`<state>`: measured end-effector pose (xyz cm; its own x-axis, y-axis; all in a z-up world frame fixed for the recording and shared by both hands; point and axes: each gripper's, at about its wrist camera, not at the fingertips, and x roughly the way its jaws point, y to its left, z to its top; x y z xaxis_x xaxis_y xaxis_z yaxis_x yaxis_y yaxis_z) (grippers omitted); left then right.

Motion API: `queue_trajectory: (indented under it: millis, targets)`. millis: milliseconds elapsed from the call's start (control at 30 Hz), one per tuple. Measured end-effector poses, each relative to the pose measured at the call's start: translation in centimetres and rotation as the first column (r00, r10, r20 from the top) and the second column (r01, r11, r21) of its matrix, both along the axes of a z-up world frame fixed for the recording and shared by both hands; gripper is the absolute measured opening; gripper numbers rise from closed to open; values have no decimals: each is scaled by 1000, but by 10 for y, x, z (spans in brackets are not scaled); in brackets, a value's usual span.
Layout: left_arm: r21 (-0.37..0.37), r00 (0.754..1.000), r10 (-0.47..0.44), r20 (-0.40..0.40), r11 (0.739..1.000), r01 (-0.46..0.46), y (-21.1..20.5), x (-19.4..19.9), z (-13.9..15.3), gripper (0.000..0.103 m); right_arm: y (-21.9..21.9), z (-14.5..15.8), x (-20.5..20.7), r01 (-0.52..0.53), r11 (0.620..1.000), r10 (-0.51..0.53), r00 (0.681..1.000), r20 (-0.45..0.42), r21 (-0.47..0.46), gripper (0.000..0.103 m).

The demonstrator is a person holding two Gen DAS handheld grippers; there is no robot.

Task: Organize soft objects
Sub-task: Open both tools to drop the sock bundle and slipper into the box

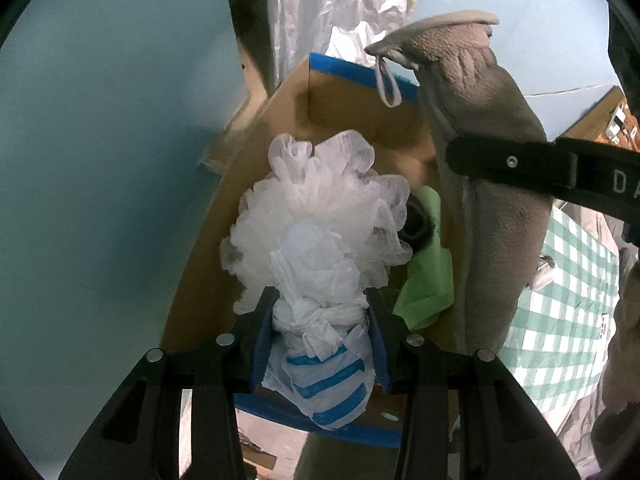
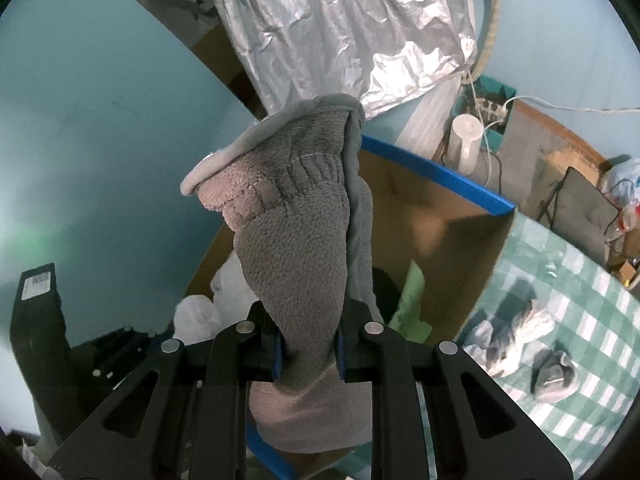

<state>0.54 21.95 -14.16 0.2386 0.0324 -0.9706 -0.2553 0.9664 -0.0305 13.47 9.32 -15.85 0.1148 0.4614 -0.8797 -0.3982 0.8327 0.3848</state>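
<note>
The left gripper (image 1: 322, 320) is closed on a white plastic bag (image 1: 320, 304) with blue stripes, knotted at the middle. Just beyond the bag sits a white mesh bath sponge (image 1: 316, 200), inside a cardboard box (image 1: 208, 248) that has blue tape on its rim. A green cloth (image 1: 426, 268) lies in the box to the right of the sponge.

The right gripper (image 2: 307, 340) is closed on a grey fleece mitt (image 2: 296, 248), which stands upright over the box (image 2: 460, 248). A small loop hangs from the cuff of the mitt (image 1: 480, 140). To the right of the box, on a green checked tablecloth (image 2: 580, 320), lie crumpled grey socks (image 2: 516, 344). Farther back hangs a silver foil sheet (image 2: 340, 28).
</note>
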Motion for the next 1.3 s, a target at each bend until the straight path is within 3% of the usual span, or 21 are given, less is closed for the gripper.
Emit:
queue_trajectory:
  millis: [267, 400, 467, 533, 767, 1300]
  targets:
    - [-9, 1000, 10, -23, 1000, -11, -2, -5, -9, 45, 8, -10, 4, 15, 1000, -15, 1000, -23, 21, 27]
    - [-8, 1000, 24, -21, 1000, -24, -1, -7, -11, 64, 12, -14, 7, 14, 1000, -13, 999, -38, 21, 29]
    - [-11, 1000, 26, -12, 1000, -26, -2, -8, -10, 68, 12, -13, 8, 24, 999, -24, 999, -39, 23, 37]
    - [-11, 1000, 25, -12, 1000, -25, -3, -9, -10, 79, 14, -11, 9, 26, 999, -25, 999, -33, 19, 41]
    - [1, 1000, 25, -1, 1000, -25, -8, -13, -4, 80, 17, 9, 13, 12, 1000, -12, 999, 34, 9, 61]
    - [0, 997, 71, 28, 997, -71, -22, -31, 16, 81, -24, 27, 1, 14, 999, -12, 998, 66, -32, 63]
